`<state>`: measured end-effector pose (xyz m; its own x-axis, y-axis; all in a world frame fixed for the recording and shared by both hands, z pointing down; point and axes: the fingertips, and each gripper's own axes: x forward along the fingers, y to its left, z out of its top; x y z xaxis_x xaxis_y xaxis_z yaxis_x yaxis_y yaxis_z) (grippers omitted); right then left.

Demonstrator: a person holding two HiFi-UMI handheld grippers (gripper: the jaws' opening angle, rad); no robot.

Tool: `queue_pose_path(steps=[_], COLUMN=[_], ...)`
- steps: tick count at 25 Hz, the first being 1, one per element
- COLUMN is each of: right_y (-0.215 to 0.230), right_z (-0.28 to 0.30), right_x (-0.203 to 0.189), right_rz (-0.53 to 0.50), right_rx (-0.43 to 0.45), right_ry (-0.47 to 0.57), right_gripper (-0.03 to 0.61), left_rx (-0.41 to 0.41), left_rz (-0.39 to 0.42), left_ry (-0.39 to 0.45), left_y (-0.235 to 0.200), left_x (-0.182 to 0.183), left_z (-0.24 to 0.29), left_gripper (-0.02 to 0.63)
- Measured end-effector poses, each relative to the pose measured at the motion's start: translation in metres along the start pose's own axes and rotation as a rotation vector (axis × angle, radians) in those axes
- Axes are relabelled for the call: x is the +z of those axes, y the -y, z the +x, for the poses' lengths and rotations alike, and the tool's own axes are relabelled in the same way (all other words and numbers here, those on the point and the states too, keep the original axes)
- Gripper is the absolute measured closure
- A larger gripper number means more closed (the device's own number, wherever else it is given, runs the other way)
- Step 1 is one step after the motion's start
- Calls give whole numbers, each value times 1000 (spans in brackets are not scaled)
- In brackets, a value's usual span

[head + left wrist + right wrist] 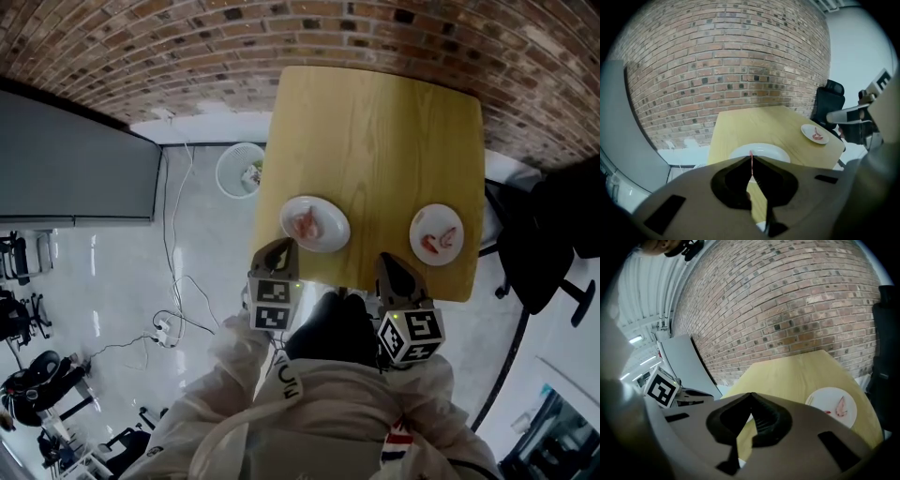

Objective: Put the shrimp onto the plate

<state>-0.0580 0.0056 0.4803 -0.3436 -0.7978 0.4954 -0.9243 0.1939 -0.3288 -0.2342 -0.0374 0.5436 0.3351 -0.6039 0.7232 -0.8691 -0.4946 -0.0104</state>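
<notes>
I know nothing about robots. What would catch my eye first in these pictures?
A pale wooden table stands before a brick wall. Near the table's front edge are a left plate and a right plate, each holding pink shrimp. Just in front, the left gripper and right gripper, each carrying a black-and-white marker cube, point toward the table with jaws shut.

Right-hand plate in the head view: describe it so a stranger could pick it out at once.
On the light wooden table by the red brick wall lie two round white plates near the person's edge. It is the right plate, nearest the black office chair; its shrimp is red-orange, the left plate's pale pink.
</notes>
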Motion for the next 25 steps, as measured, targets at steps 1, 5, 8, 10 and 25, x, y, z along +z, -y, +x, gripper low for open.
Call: queue_pose_path(steps=[1,5,8,10,25], right_y=[2,13,20,25,35], right_z=[1,-1,-2,-2,11], right_x=[0,-2,-4,-5,-9], right_rz=[1,12,23,28,42], right_rx=[-1,-12,-23,-29,-24], right_ry=[-1,-11,-17,-21,-50], right_gripper=[555,555,555,555,555], left_rx=[1,-3,-21,-28,6], left_rz=[4,24,30,38,-45], left_ry=[-6,-43,-74,-90,-155], left_y=[-1,1,3,3,-4], left_x=[0,-3,-6,-7,-8], left_z=[3,17,27,34,64], left_gripper=[600,600,600,598,510])
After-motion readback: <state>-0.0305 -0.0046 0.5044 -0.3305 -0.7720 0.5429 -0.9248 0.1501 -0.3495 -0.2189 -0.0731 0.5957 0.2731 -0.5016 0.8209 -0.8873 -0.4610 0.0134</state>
